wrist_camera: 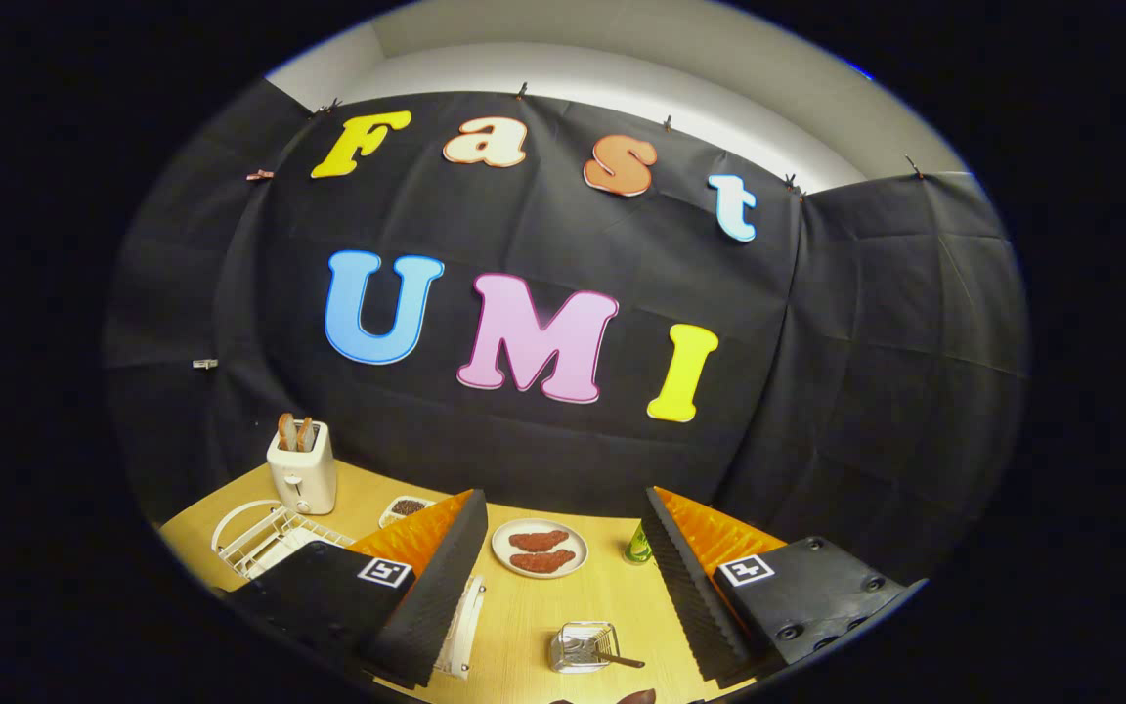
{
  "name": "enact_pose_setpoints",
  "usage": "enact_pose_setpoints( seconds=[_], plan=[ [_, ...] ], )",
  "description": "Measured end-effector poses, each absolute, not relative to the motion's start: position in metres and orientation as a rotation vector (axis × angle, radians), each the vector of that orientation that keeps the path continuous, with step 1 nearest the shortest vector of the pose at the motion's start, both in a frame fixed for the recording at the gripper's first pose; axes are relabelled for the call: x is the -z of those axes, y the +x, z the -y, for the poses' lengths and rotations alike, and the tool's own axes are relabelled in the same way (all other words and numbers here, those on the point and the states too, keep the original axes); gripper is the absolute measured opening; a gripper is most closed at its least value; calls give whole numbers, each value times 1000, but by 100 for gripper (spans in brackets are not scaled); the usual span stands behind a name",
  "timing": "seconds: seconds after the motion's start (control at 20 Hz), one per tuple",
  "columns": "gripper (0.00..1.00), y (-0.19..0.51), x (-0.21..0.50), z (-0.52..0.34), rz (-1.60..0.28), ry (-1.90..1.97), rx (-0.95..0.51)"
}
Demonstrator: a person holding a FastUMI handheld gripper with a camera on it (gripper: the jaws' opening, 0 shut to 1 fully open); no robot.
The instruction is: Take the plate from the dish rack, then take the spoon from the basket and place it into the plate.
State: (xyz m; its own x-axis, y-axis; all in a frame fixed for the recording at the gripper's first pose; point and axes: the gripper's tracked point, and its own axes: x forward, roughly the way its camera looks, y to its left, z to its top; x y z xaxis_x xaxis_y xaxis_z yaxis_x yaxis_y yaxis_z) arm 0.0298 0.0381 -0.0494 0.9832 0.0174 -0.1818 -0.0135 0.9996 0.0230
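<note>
The gripper (563, 577) stands with its jaws wide apart and nothing between them, held above the wooden table (563, 611); just inside the left finger (436, 587) a white plate (465, 626) stands on edge, seemingly in a rack slot, though the finger hides its support; between the fingers and low lies the wire basket (583, 645), with the spoon (619, 659) in it, handle poking out toward the right finger (685, 577); beyond the fingers sits a plate of meat pieces (540, 548), and a green can (637, 546) just beside the right finger; farther left are the white dish rack (265, 536), a small bowl (407, 508) and a toaster (302, 469) with bread in it.

The step in hand looks like fetching the plate; it would go best to swing left and down, line the fingers across the upright rim, close firmly on the edge, then lift straight up so the plate clears its slot without dragging; mind the basket close by.
</note>
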Motion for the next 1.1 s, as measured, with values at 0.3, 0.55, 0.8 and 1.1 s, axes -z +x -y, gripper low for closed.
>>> enact_pose_setpoints(
  seconds=[0.3, 0.55, 0.8, 1.1],
  plan=[
    [97, 47, 108, -81, -418, 27, -64],
    [88, 59, 160, -121, -607, -17, -79],
    [70, 68, 214, -140, -757, -61, -17],
    [44, 64, 262, -154, -892, -43, 51]
  ],
)
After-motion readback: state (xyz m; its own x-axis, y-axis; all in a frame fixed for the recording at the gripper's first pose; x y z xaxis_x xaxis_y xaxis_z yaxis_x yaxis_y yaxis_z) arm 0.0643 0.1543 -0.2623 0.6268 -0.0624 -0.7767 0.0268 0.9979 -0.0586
